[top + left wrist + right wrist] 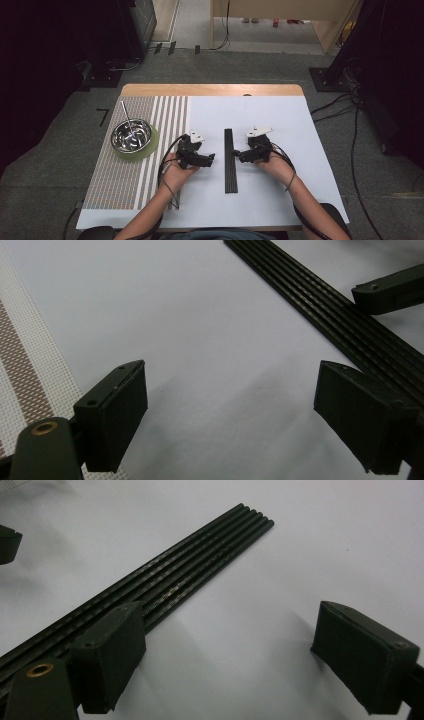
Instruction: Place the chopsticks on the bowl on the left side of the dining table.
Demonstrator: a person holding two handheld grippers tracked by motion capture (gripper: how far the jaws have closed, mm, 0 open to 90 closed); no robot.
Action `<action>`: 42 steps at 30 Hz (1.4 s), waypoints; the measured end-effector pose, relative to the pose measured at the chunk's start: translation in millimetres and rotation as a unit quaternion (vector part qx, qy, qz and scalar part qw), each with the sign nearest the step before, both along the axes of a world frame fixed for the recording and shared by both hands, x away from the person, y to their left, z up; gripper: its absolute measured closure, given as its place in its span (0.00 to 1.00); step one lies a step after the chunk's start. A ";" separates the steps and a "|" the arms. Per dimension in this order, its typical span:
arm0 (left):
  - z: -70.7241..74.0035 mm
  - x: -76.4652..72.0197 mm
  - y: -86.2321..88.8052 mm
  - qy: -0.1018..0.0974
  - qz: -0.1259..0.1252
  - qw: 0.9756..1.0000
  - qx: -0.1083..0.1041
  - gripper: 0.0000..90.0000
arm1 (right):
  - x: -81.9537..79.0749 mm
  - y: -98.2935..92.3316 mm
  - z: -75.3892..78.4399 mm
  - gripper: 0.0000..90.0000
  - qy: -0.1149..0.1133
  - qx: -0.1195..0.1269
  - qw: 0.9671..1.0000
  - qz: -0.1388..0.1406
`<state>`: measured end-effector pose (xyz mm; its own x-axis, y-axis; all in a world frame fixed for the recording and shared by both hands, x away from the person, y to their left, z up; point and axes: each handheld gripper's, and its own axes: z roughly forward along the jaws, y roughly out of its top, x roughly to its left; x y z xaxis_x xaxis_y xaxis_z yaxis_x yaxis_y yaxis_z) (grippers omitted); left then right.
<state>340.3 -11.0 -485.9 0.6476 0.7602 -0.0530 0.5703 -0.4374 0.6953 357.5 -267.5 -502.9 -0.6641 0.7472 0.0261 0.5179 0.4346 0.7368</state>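
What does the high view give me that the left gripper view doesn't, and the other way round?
High view alone: the steel bowl with a metal utensil in it, on a green plate, and both hands. Left gripper view alone: a close look at the left gripper, jaws wide open over bare white mat beside the black rods. Both share: the rods, the striped placemat and the right gripper.

Table items, left side
Shiny round steel bowl (131, 135) holding a thin metal rod (127, 117), on a round pale-green mat (150, 148); beneath lies a striped woven placemat (125, 175); white tabletop (280, 115).
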 end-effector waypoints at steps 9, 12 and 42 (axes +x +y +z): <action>1.1 -3.9 -7.5 0.000 -0.007 1.000 -0.005 0.16 | 0.0 0.0 0.0 0.15 0.000 0.000 1.000 0.000; 1.8 -5.7 -10.3 0.000 -0.009 1.000 -0.007 0.16 | 0.0 0.0 0.0 0.15 0.000 0.000 1.000 0.000; -5.3 -20.5 -33.6 0.007 -0.011 1.000 -0.025 0.16 | -0.1 0.0 0.0 0.15 0.000 0.000 1.000 0.000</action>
<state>319.8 -44.7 -491.2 0.6629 0.7421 -0.0996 0.5710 -0.4150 0.7084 357.4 -267.6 -502.9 -0.6640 0.7473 0.0256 0.5180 0.4351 0.7365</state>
